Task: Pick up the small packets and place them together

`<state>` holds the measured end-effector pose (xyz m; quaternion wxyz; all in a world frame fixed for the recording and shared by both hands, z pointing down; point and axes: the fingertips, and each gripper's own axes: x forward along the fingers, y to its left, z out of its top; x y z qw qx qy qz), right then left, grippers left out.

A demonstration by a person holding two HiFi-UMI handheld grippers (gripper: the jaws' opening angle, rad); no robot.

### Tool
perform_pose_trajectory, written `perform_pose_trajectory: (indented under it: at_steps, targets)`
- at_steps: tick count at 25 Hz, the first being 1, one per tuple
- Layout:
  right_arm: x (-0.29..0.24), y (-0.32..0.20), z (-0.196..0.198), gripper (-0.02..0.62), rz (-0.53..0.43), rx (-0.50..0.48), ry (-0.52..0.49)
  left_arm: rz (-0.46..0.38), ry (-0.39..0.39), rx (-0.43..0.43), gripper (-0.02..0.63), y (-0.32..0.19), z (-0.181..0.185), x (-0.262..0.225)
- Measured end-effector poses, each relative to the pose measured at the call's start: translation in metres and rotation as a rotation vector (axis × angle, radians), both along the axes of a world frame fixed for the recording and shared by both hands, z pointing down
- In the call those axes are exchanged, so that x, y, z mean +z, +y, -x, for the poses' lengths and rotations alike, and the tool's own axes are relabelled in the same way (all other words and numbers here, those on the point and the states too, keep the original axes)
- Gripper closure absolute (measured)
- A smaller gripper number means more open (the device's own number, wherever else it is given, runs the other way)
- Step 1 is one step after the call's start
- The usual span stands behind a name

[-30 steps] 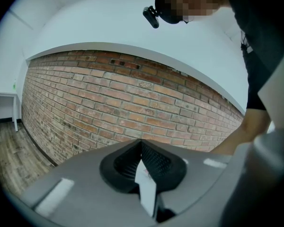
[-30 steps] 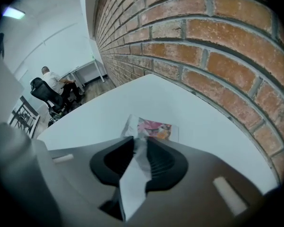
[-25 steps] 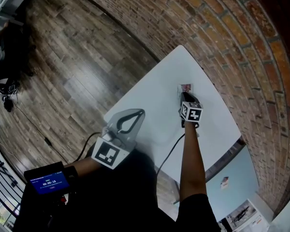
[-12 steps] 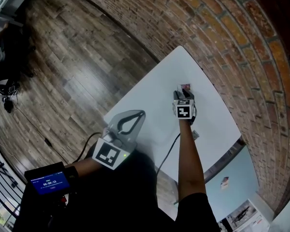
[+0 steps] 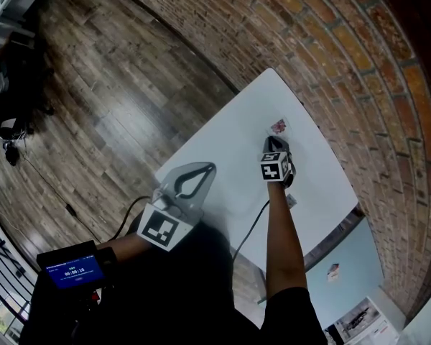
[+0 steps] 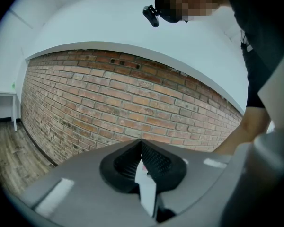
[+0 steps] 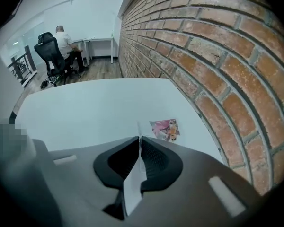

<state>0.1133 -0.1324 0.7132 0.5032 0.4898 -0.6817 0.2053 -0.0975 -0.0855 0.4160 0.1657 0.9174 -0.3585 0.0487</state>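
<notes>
Right claw (image 7: 140, 140) just closed empty, just short of pink packet (image 7: 164, 128) on desk (image 7: 85, 108); left claw (image 6: 141, 143) closed too, well apart from packet.

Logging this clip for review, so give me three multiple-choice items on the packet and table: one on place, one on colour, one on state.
1. The packet lies on the table's: A side by the brick wall; B opposite side; C near corner.
2. The table top is: A black; B white; C wood.
3. The packet is: A standing on edge; B hanging off the table; C lying flat.
Answers: 1 A, the head view shows it nearer the bricks; 2 B, plain white surface; 3 C, its printed face shows upward.
</notes>
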Motion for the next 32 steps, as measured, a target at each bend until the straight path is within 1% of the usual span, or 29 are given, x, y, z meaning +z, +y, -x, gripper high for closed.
perform_pose_trajectory:
  at_steps: [3, 6, 13, 19, 23, 25, 27, 30, 32]
  targets:
    - [0.004, 0.007, -0.003, 0.572, 0.009, 0.022, -0.02, 0.003, 0.001, -0.005, 0.604, 0.001, 0.0, -0.001]
    - [-0.001, 0.008, -0.002, 0.577, -0.009, 0.009, -0.016, 0.008, -0.002, -0.005, 0.604, 0.002, 0.001, 0.0]
    - [-0.034, 0.023, -0.006, 0.589, -0.108, -0.002, -0.015, 0.01, 0.003, 0.016, 0.604, 0.005, -0.005, 0.004]
    - [-0.057, 0.066, -0.007, 0.592, -0.146, -0.03, 0.036, 0.004, 0.013, 0.065, 0.604, 0.016, -0.024, -0.002]
    - [-0.056, 0.113, 0.001, 0.592, -0.13, -0.056, 0.054, -0.01, 0.011, 0.117, 0.604, 0.028, -0.042, -0.007]
    - [-0.052, 0.139, 0.009, 0.591, -0.116, -0.052, 0.04, -0.015, 0.006, 0.146, 0.604, 0.036, -0.052, -0.007]
    - [-0.05, 0.159, 0.016, 0.591, -0.119, -0.031, 0.0, -0.015, 0.004, 0.164, 0.604, 0.044, -0.062, -0.008]
    - [-0.067, 0.17, 0.021, 0.591, -0.172, 0.023, -0.092, -0.013, -0.001, 0.183, 0.604, 0.055, -0.073, -0.008]
    - [-0.087, 0.171, 0.02, 0.592, -0.221, 0.026, -0.111, -0.01, -0.004, 0.19, 0.604, 0.06, -0.078, -0.008]
